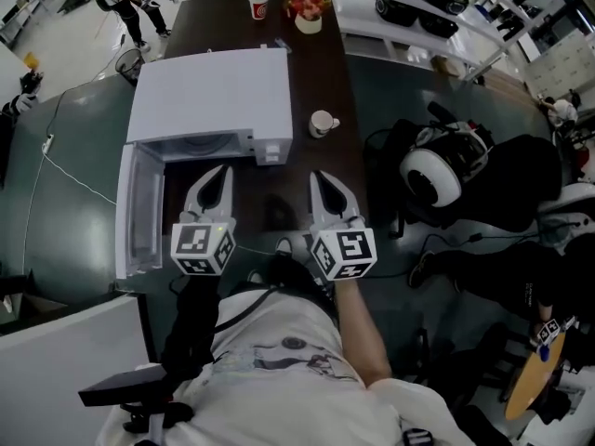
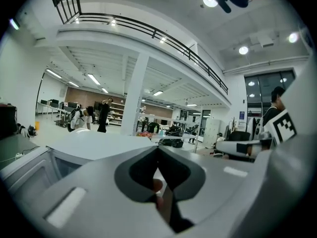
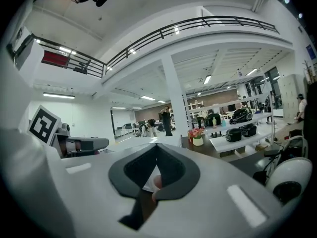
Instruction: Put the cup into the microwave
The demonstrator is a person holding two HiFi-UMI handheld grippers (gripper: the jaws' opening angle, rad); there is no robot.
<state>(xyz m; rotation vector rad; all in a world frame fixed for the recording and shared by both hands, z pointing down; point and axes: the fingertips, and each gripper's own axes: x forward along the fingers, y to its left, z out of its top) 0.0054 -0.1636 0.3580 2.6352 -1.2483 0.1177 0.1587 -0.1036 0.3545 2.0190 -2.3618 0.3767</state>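
Observation:
A small white cup (image 1: 322,123) with a handle stands on the dark table (image 1: 327,63), just right of the white microwave (image 1: 209,91). The microwave's door (image 1: 138,210) hangs open to the left and its cavity faces me. My left gripper (image 1: 221,171) points at the cavity's opening, jaws together and nothing in them. My right gripper (image 1: 317,177) is shut and empty, a short way in front of the cup. From the left gripper view the shut jaws (image 2: 158,150) sit before the microwave's top (image 2: 94,142). The right gripper view shows its closed jaws (image 3: 157,147).
A red paper cup (image 1: 258,6) and a flower pot (image 1: 308,14) stand at the table's far end. A white and black helmet (image 1: 433,177) and dark bags lie to the right. People stand at the back left.

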